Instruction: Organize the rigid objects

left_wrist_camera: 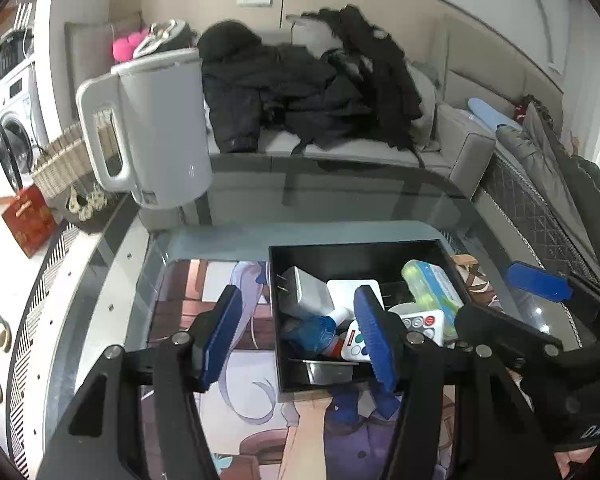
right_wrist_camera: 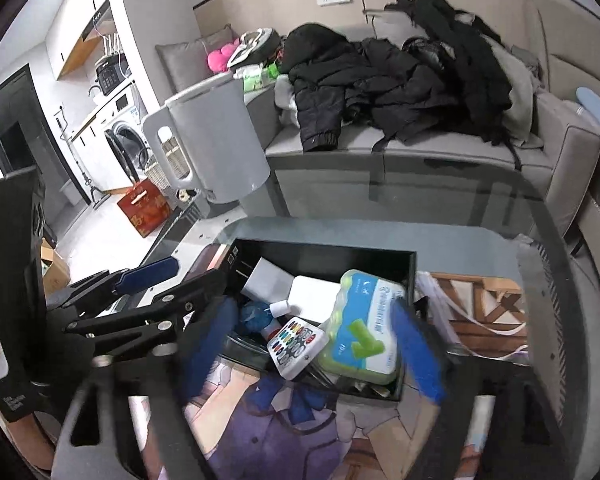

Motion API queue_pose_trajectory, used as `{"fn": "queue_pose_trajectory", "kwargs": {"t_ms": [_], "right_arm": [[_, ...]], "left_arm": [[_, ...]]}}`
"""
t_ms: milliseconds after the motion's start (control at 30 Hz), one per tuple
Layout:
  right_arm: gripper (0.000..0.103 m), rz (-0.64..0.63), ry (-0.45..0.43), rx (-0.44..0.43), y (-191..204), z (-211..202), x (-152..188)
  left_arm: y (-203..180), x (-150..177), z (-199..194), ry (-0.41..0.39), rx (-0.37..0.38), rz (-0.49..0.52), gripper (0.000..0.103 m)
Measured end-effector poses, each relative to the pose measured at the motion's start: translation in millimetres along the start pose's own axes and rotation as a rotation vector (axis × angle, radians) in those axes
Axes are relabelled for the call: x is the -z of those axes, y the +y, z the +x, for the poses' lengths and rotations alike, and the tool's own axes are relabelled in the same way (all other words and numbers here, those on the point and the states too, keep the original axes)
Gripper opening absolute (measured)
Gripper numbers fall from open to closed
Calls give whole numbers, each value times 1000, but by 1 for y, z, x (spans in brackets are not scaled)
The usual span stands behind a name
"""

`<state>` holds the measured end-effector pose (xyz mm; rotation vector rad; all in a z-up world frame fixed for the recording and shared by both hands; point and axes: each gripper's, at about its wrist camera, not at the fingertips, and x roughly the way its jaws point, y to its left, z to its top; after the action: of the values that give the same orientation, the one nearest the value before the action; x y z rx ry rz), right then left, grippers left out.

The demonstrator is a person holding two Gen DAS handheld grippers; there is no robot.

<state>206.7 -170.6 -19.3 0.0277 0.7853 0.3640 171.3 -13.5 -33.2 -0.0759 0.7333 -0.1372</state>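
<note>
Clearly both claws are gathered at the near edge of the glass tabletop (left_wrist_camera: 340, 204), over the open black rectangular box (left_wrist_camera: 356, 250) that sits on a printed cartoon mat. The left gripper (left_wrist_camera: 296, 340) has its blue pads spread wide with nothing between them; its right pad hangs over the box's near-left part, its left pad outside the box wall. The right gripper (right_wrist_camera: 320, 348) is also spread apart and empty, though its pads are blurred. Directly ahead of it, between its two pads, lies the green-and-blue plastic case with a light blue label (right_wrist_camera: 360, 328), tilted against the box's right wall, its long axis running roughly away from the claw. So the right gripper is the nearer one to that case, and I judge any next grasp there would close across its short width.

Beside the case leans a white remote with rows of coloured round buttons (right_wrist_camera: 296, 346), touching it on the left. Farther in are a white plug adapter with metal prongs (left_wrist_camera: 304, 292), a flat white square block (left_wrist_camera: 354, 290) and a blue translucent bottle (left_wrist_camera: 310, 330).

Writing on the case label is there but too small to read; the remote carries a red tag I cannot make out. A grey plastic kettle jug (left_wrist_camera: 152, 132) stands near the tabletop's far-left corner, well apart from the box.
</note>
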Motion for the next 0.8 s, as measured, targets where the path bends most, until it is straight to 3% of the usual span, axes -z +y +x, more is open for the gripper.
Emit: {"fn": "queue_pose_trajectory", "kwargs": {"t_ms": [100,200,333,500,567,633,733,800], "right_arm": [[97,-13,-30,4,1,-14,6],[99,-4,-75,21,3,-29,17],[102,-51,-156,94,11,-53,40],[102,-89,-231,83,15,-81,77],[102,-88,-258,86,15,-91,89],[102,-78,-305,109,15,-103,105],[102,-82,-342,127,18,-116,125],[102,-107,-354,130,22,-119,135]], "left_arm": [[0,8,-13,-34,14,2,61],[3,19,-27,-64,-1,-33,81],[1,39,-46,-110,5,-16,81],[-10,66,-72,-140,-46,38,82],[-11,80,-87,-178,-76,56,89],[-10,94,-104,-253,-126,52,103],[-11,108,-121,-320,-128,75,103],[-14,111,-122,-312,-122,99,103]]}}
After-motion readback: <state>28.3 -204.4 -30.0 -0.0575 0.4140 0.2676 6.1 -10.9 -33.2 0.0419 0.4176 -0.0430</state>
